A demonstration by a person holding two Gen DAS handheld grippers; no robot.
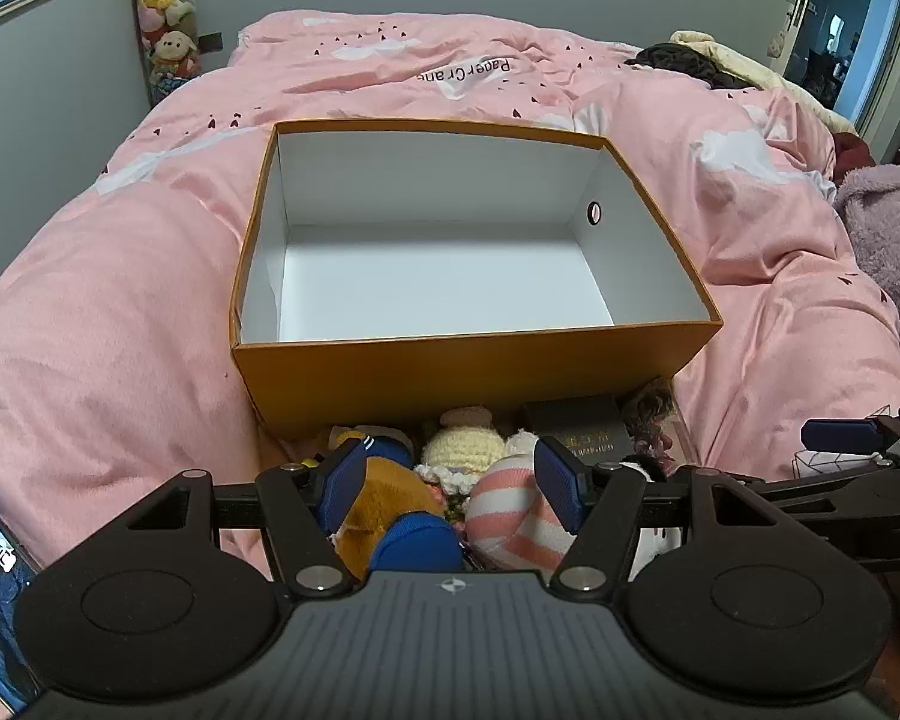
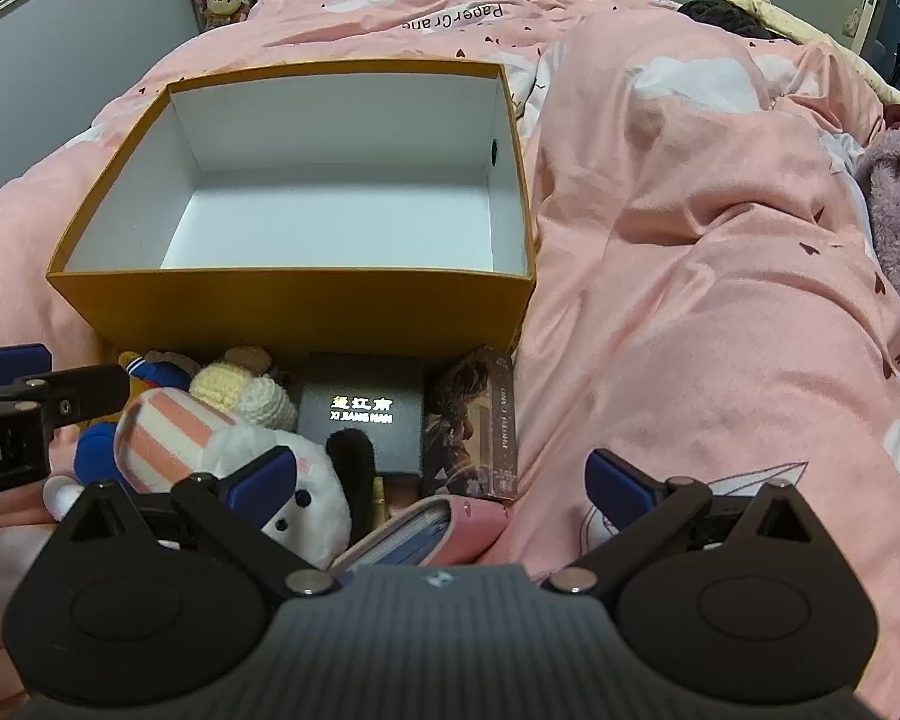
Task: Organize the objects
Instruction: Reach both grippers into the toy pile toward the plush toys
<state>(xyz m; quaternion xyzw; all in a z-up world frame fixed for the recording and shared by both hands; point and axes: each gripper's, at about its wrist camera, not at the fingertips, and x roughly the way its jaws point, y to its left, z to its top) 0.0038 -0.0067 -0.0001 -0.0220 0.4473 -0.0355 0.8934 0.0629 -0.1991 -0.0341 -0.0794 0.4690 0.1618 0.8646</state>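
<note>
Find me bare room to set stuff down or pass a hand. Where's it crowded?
Free: the orange box interior, bare white floor wall to wall. Also open pink duvet right of the box and the brown book. Crowded: the strip against the box's near wall, packed with the striped plush, crocheted doll and black case.

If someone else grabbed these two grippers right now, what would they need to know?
Left gripper: open, holding nothing, above the toy pile.
Right gripper: open, holding nothing, above the pink pouch.
Orange box: on the pink duvet, nothing inside.
In front of it: brown plush, crochet doll, striped plush, black box, brown carton.
Done: nothing packed.
Left: likely move each item into the box.
</note>
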